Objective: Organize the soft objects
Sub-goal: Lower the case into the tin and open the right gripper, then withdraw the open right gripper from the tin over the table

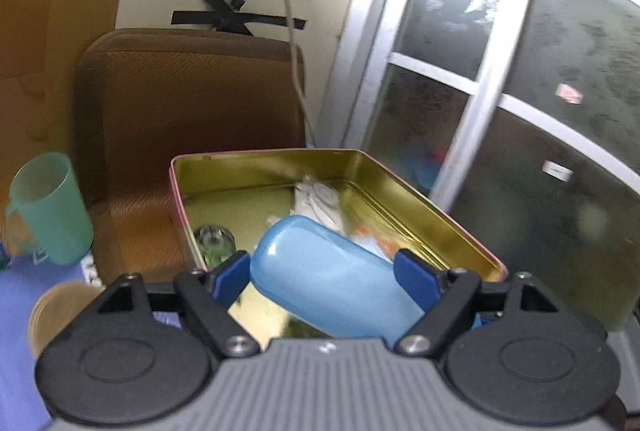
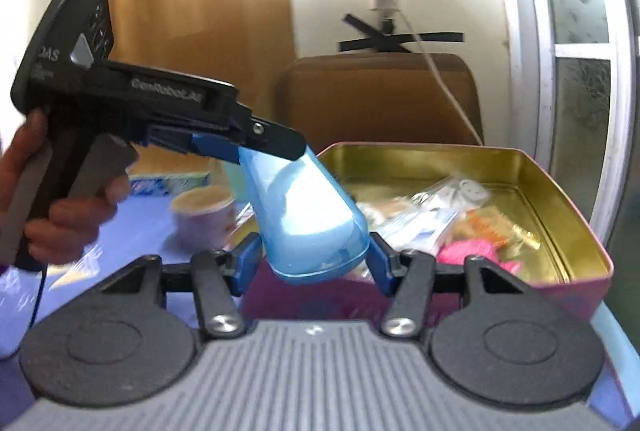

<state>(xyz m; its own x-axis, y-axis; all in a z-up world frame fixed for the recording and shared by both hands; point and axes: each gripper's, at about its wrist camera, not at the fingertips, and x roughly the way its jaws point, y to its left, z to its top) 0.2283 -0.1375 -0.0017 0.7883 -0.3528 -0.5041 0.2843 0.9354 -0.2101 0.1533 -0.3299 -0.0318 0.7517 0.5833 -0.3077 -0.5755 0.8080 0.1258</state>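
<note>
A translucent blue case point(image 1: 332, 279) hangs tilted over the near edge of an open gold tin point(image 1: 420, 203). My left gripper point(image 1: 324, 277) is shut on the blue case; in the right wrist view the left gripper point(image 2: 256, 155) grips the case's upper end. The lower end of the case point(image 2: 308, 219) sits between my right gripper's point(image 2: 314, 261) blue pads, which look closed against it. The tin point(image 2: 568, 207) holds white packets point(image 2: 440, 207), pink yarn point(image 2: 472, 251) and an orange item point(image 2: 480, 223).
A brown chair point(image 1: 192, 127) stands behind the tin. A green mug point(image 1: 48, 207) and a lidded cup point(image 2: 204, 215) sit on the blue patterned cloth point(image 2: 80, 271) at the left. A window frame point(image 1: 492, 71) is at the right, with a white cable point(image 1: 296, 63) hanging from a power strip.
</note>
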